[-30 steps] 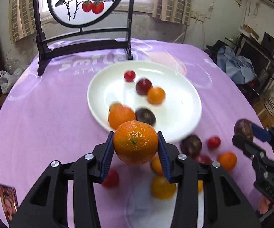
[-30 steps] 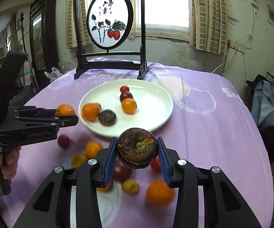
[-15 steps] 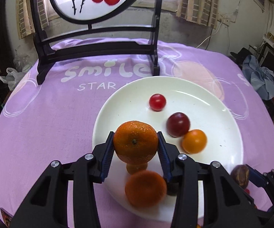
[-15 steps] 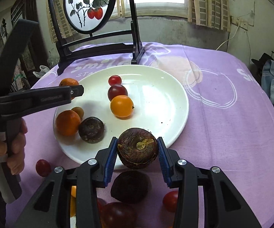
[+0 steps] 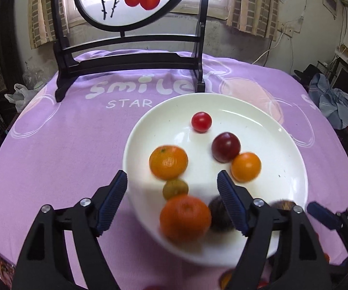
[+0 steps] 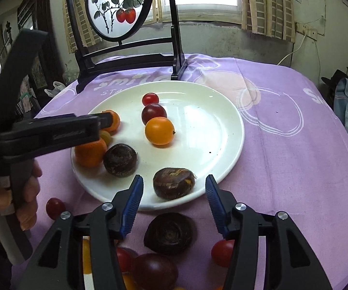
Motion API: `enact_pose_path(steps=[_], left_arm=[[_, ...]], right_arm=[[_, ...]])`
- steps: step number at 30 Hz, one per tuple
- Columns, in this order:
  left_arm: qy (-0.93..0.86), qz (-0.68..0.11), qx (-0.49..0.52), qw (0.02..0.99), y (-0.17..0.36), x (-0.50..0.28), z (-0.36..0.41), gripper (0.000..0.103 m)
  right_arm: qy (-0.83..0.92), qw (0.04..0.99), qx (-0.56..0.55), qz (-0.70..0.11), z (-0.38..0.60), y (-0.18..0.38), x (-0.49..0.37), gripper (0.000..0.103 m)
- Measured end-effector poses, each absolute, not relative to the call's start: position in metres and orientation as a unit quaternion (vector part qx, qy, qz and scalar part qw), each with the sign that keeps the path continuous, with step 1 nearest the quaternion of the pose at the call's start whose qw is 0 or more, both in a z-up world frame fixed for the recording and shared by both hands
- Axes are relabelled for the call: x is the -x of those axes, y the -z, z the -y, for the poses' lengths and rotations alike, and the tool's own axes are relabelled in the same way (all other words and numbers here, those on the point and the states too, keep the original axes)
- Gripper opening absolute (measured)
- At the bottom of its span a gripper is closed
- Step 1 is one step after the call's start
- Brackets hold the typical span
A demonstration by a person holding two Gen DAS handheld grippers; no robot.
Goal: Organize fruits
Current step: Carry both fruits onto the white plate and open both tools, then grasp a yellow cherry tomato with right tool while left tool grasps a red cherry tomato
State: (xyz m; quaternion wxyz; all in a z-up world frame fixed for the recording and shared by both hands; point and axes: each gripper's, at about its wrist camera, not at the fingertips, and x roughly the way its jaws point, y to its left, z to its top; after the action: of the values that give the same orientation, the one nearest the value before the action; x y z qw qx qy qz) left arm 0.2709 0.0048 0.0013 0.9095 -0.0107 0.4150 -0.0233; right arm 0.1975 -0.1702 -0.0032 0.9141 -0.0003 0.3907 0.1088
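Both grippers just let go over the white plate. Left gripper jaws have just swung wide, nothing btwn them, tangerine dropped on the plate. Right gripper likewise, water chestnut sits near the rim, free. More fruit waits on the purple cloth imo.

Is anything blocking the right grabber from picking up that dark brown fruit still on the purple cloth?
Nothing visible does. The dark brown fruit lies on the cloth just under the open right grabber, with only small tomatoes beside it, none on top of it or in front of it.
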Motion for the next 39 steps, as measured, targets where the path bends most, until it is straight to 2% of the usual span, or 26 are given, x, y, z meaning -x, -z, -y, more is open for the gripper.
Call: enact_pose_path(steps=[2, 8, 14, 22, 24, 26, 28, 39], left_arm=[[0.026, -0.411, 0.013, 0.911, -0.004, -0.252, -0.01, 0.084], [0.019, -0.42, 0.028, 0.907, -0.003, -0.206, -0.028, 0.088], [0.009, -0.425, 0.022, 0.905, 0.005, -0.163, -0.032, 0.093], [-0.009, -0.425, -0.002, 0.905, 0.029, -0.145, -0.035, 0.093], [-0.003, -0.428, -0.006, 0.904, 0.031, -0.145, -0.036, 0.093], [0.0, -0.428, -0.002, 0.904, 0.032, -0.145, -0.037, 0.093], [0.009, -0.434, 0.006, 0.901, 0.034, -0.144, -0.038, 0.093], [0.024, -0.448, 0.026, 0.893, 0.033, -0.147, -0.043, 0.093]], right_arm=[[-0.108, 0.916, -0.008, -0.387, 0.175, -0.002, -0.191, 0.054], [-0.111, 0.922, -0.026, -0.371, 0.187, -0.015, -0.163, 0.057], [-0.116, 0.925, 0.009, -0.362, 0.188, -0.011, -0.119, 0.062], [-0.187, 0.897, 0.033, -0.399, 0.173, 0.014, -0.066, 0.062], [-0.198, 0.889, 0.045, -0.412, 0.162, 0.021, -0.061, 0.06], [-0.2, 0.88, 0.063, -0.426, 0.152, 0.03, -0.062, 0.052], [-0.19, 0.875, 0.078, -0.438, 0.144, 0.039, -0.065, 0.05], [-0.151, 0.878, 0.086, -0.447, 0.13, 0.043, -0.105, 0.051]])
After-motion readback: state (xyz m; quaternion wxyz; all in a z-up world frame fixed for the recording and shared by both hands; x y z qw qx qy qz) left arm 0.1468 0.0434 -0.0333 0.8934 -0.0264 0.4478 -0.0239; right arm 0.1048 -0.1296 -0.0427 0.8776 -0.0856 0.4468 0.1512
